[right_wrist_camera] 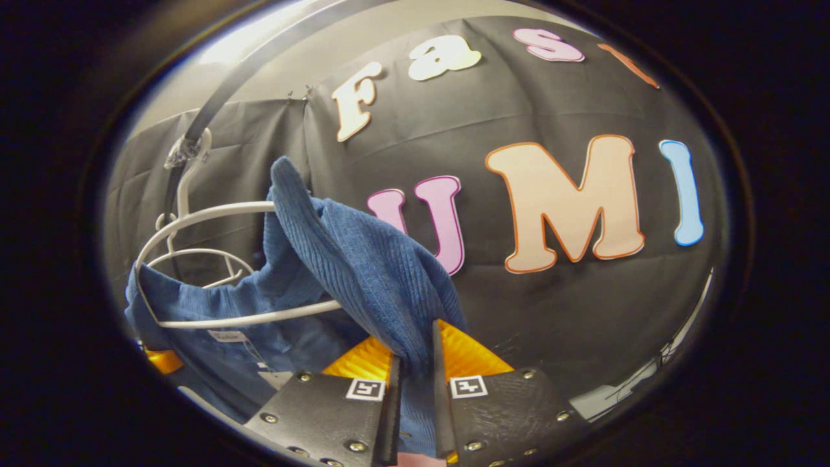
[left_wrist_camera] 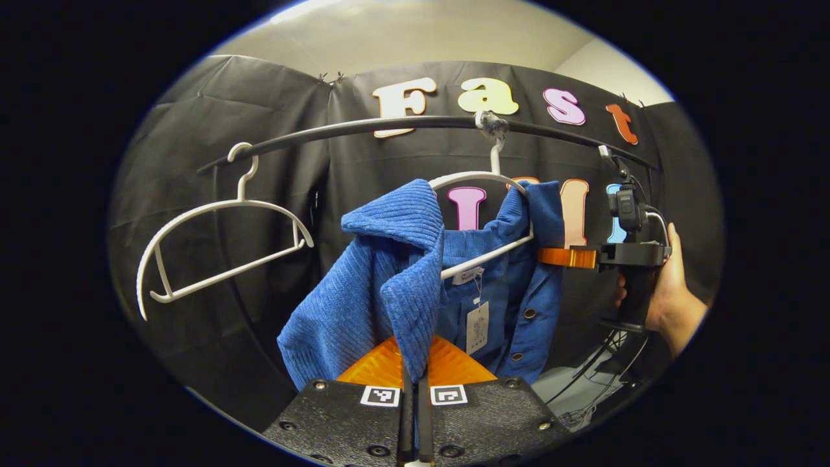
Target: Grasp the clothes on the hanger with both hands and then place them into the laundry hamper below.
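Observation:
A blue ribbed garment (left_wrist_camera: 395,272) with a paper tag hangs half off a white hanger (left_wrist_camera: 483,178) on the black rail (left_wrist_camera: 363,128). My left gripper (left_wrist_camera: 415,360) is shut on the garment's left shoulder, the cloth pinched between its orange fingers. In the left gripper view, my right gripper (left_wrist_camera: 550,257) reaches in from the right, held by a hand (left_wrist_camera: 671,285), its orange finger against the garment's right edge. The right gripper view shows my right gripper (right_wrist_camera: 415,353) shut on a fold of the blue garment (right_wrist_camera: 350,266), pulled up over the white hanger (right_wrist_camera: 214,259).
A second, bare white hanger (left_wrist_camera: 220,240) hangs on the rail to the left. Black cloth walls close the booth behind. Cables (left_wrist_camera: 596,363) trail down below the hand at the lower right. A pale surface (left_wrist_camera: 570,386) lies beneath them.

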{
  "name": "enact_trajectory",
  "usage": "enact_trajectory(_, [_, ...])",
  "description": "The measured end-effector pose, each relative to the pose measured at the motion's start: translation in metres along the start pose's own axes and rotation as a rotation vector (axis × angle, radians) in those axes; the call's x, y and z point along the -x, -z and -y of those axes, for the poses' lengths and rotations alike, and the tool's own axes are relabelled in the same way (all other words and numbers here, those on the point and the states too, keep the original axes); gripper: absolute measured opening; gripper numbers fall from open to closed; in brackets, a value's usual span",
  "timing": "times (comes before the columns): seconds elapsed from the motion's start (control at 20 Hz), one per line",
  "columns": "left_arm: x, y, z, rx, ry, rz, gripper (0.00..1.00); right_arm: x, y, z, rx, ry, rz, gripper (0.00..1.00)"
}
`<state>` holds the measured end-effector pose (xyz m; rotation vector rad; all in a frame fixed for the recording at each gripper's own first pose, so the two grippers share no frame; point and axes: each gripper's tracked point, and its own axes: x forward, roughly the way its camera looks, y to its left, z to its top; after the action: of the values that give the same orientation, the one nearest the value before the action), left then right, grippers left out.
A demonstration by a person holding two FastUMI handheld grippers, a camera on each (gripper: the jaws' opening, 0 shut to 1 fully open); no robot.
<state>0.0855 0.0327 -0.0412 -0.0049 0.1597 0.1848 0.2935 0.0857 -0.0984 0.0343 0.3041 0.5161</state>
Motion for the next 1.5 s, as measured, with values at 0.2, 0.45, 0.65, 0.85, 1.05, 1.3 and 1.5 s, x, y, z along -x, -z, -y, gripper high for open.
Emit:
enact_trajectory(0.2, [0.002, 0.000, -0.003, -0.014, -0.001, -0.004, 0.03, 0.007, -0.003, -0.003, -0.010, -0.056, -0.012, 0.22])
enact_trajectory(0.45, [0.005, 0.002, -0.004, -0.025, 0.000, -0.001, 0.02, 0.017, -0.007, -0.013, -0.020, -0.057, 0.027, 0.25])
enact_trajectory(0.65, [0.009, 0.002, -0.007, -0.003, 0.010, 0.006, 0.03, 0.026, -0.016, -0.020, 0.029, -0.056, 0.068, 0.22])
enact_trajectory(0.85, [0.022, -0.004, 0.000, 0.042, 0.073, 0.008, 0.01, 0.028, -0.026, -0.014, -0.012, -0.014, 0.075, 0.03])
enact_trajectory(1.05, [0.027, -0.008, -0.014, 0.053, 0.043, 0.006, 0.01, 0.033, -0.024, -0.014, 0.013, 0.000, 0.084, 0.03])
enact_trajectory(1.3, [0.033, -0.016, -0.016, 0.056, 0.040, 0.021, 0.01, 0.043, -0.026, -0.035, -0.011, -0.077, 0.080, 0.03])
enact_trajectory(1.5, [0.040, -0.023, -0.013, 0.089, 0.064, 0.039, 0.01, 0.050, -0.037, -0.020, 0.009, -0.058, 0.105, 0.03])
